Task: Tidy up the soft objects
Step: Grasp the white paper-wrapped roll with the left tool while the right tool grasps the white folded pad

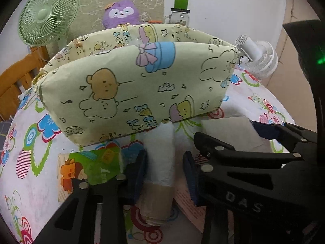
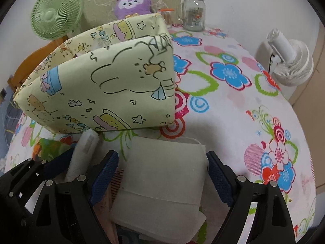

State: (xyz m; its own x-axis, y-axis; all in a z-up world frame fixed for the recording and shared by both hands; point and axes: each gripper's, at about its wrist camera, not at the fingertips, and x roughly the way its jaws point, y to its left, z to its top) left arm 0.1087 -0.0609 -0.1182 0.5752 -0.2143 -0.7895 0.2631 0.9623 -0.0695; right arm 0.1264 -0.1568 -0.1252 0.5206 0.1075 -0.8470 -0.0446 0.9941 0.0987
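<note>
The cartoon-print fabric bin (image 1: 130,89) stands directly ahead, blocking both tongs: left tongs (image 1: 164,174) spread around a white roll (image 1: 160,162), right tongs (image 2: 162,174) spread around folded white cloth (image 2: 162,183).

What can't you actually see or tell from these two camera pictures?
- Inside of the fabric bin: both views look at its outer wall, so its contents are hidden.
- Purple plush: its lower body is behind the bin's rim.
- White pad: the right view's bottom edge cuts off its near end.
- Pink leaflet: print too small, partly covered by the left tool.
</note>
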